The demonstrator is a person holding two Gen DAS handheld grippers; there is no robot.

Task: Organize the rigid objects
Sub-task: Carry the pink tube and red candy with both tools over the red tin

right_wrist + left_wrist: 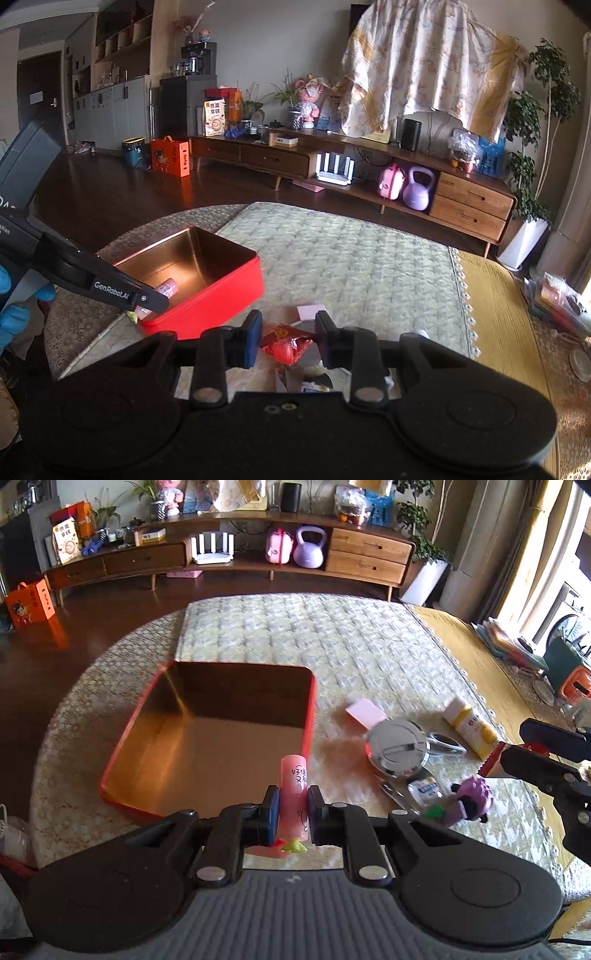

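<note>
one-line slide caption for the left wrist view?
Left tool clamps a pink printed tube above an empty red metal tin on a quilted cloth.

The scene is viewed from two gripper-mounted fisheye cameras, each aimed forward along its fingers and downward at the padded table (pixel 369 646). Shared by both views are the red tin (pixel 207 734) (pixel 207 295), seen close, and the distant wooden sideboard (pixel 369 554) (pixel 469 203).
</note>
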